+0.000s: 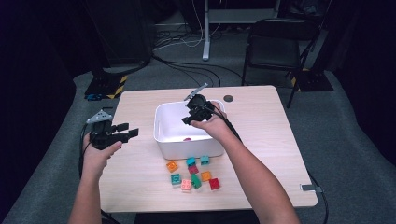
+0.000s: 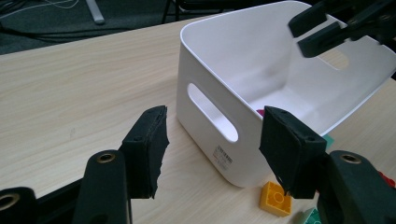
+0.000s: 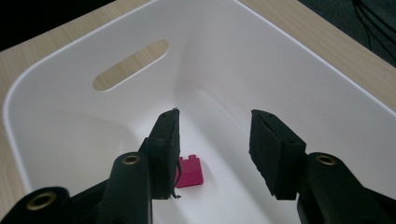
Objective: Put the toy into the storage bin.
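A white bin (image 1: 187, 148) stands mid-table, and a magenta brick (image 1: 187, 138) lies on its floor. My right gripper (image 1: 188, 119) hangs over the bin's inside, jaws apart and empty. In the right gripper view my right gripper (image 3: 215, 144) points down into the bin (image 3: 70, 126), with the magenta brick (image 3: 191, 171) loose below its left jaw. My left gripper (image 1: 130, 130) hovers off the bin's left side, open and empty. In the left gripper view my left gripper (image 2: 212, 140) faces the bin (image 2: 205, 84) and its handle slot.
Several loose bricks lie in front of the bin, among them an orange brick (image 1: 172, 166), a red brick (image 1: 214, 183) and a pink brick (image 1: 186, 184). A folding chair (image 1: 275, 42) stands behind the table. A dark round cap (image 1: 228, 98) sits near the far edge.
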